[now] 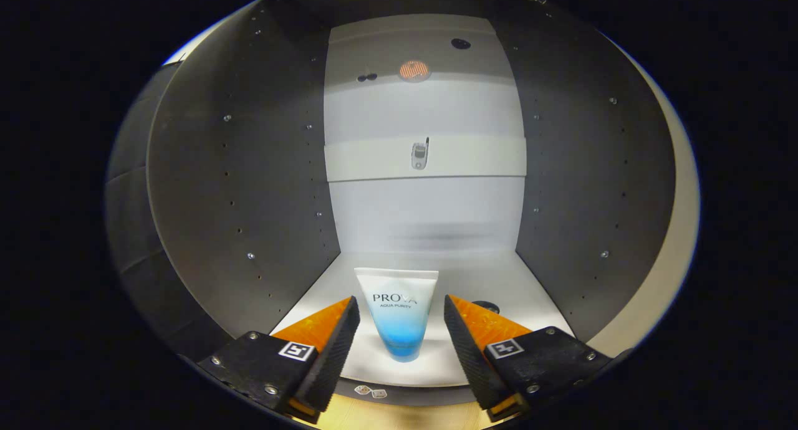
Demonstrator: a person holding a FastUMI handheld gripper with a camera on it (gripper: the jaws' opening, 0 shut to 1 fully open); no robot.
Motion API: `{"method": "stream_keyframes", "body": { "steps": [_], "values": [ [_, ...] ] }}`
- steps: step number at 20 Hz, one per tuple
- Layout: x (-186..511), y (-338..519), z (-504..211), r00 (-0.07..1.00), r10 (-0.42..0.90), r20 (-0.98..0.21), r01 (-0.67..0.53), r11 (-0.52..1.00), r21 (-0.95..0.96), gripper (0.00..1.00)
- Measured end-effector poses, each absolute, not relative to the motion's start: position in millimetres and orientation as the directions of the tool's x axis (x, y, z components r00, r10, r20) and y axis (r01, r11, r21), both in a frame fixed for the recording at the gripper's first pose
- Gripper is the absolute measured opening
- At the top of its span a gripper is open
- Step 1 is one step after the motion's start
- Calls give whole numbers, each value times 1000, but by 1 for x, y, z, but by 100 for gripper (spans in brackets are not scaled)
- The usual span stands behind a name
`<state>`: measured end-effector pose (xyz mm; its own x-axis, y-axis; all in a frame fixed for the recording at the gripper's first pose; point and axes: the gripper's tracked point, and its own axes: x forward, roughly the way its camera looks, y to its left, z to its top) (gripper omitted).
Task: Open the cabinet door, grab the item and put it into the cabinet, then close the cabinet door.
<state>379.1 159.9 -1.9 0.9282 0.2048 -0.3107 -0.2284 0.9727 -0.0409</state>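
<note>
You have one tube point(398, 311) standing near the cabinet point(249, 187) shelf's front edge (bare shelf behind it); your gripper point(399, 336) spreads wide around it, untouching.

I am looking into a bare storage cabinet point(249, 187) of the kind found in a home bathroom or utility corner: dark side panels drilled with rows of shelf-pin holes fill the left and right of the frame, a pale back panel point(424, 212) the centre, a white shelf floor point(499, 280) below.
</note>
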Motion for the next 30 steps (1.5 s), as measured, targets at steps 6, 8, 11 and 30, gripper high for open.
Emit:
{"method": "stream_keyframes", "body": {
  "steps": [6,8,11,30],
  "values": [
    [332,147,29,959,180,-217,-193,981,-37,94],
    [306,144,38,968,177,-181,-187,982,-40,94],
    [265,143,47,969,187,-162,-189,982,5,94],
    [42,114,59,974,212,-83,-215,976,-31,94]
  ]
}}
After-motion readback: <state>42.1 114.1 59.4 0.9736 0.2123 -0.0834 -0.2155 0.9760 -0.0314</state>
